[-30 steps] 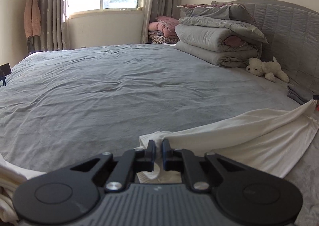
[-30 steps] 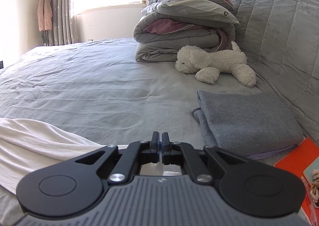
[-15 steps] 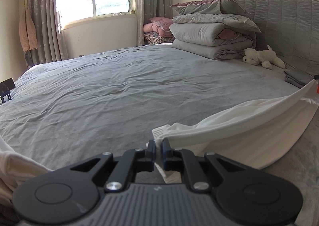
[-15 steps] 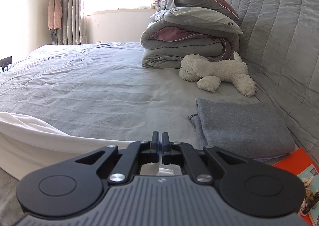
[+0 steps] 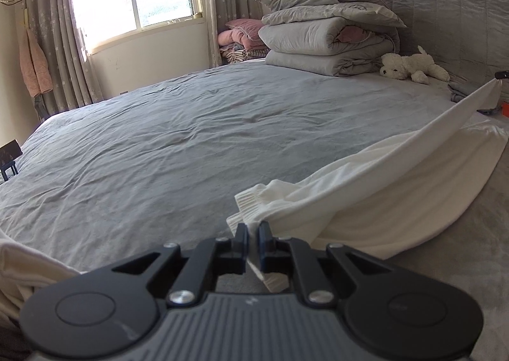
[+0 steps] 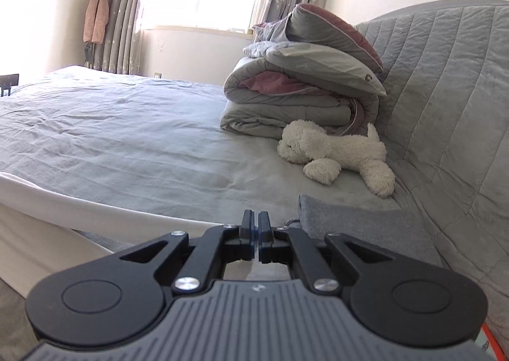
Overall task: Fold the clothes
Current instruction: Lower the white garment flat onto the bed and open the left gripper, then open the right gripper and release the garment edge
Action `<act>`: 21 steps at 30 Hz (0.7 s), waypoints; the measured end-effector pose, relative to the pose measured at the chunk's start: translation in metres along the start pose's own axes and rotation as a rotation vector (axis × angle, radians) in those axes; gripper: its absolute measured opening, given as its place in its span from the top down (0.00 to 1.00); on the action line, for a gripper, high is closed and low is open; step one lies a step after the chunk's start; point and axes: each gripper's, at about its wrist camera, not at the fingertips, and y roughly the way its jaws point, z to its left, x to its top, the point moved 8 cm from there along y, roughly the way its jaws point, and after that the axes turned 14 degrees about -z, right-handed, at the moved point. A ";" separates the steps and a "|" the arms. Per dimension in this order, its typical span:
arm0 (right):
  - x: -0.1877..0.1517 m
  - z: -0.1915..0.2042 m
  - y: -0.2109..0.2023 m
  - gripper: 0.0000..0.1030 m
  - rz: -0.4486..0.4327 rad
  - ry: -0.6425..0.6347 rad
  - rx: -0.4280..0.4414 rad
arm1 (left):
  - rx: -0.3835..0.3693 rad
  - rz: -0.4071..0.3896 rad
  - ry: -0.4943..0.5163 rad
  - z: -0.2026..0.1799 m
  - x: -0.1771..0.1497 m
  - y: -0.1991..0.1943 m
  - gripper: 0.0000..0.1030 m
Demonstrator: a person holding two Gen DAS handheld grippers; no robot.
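Note:
A white garment [image 5: 375, 189] with a ribbed cuff hangs stretched above the grey bed [image 5: 191, 138]. My left gripper [image 5: 253, 233] is shut on the garment near its ribbed end. My right gripper [image 6: 255, 227] is shut on the garment's other end; the white cloth [image 6: 63, 202] runs away to the left from it. In the left wrist view the cloth rises to the right gripper's tip [image 5: 501, 74] at the far right edge. More white cloth [image 5: 19, 262] lies at the lower left.
Folded grey and pink duvets [image 5: 327, 39] are stacked by the quilted headboard [image 6: 445, 90]. A white plush dog [image 6: 337, 154] lies beside them. A folded grey cloth [image 6: 356, 221] lies in front of my right gripper. An orange item [image 5: 505, 109] is at the bed's right side.
Both grippers have risen and tilted, lifting the white garment higher off the bed and pulling it tauter between them. Both stay shut on it.

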 end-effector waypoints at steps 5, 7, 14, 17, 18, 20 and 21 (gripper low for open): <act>-0.056 0.016 -0.017 0.99 0.118 -0.127 0.044 | -0.023 0.085 0.074 -0.011 -0.029 0.002 0.93; -0.091 0.020 -0.016 0.99 0.195 -0.153 0.055 | -0.030 0.108 0.097 -0.017 -0.037 0.005 0.93; -0.100 0.018 -0.028 0.99 0.207 -0.089 0.067 | -0.037 0.140 0.078 -0.015 -0.034 0.002 0.86; -0.101 0.022 -0.026 0.99 0.251 -0.096 0.120 | -0.020 0.142 0.059 -0.013 -0.034 -0.001 0.64; -0.105 0.027 -0.027 0.98 0.285 -0.110 0.161 | -0.023 0.139 0.045 -0.012 -0.033 -0.004 0.55; -0.108 0.034 -0.032 0.96 0.297 -0.153 0.193 | -0.038 0.108 0.011 -0.010 -0.029 -0.013 0.44; -0.105 0.031 -0.033 0.89 0.286 -0.142 0.188 | -0.044 0.086 -0.012 -0.008 -0.025 -0.019 0.44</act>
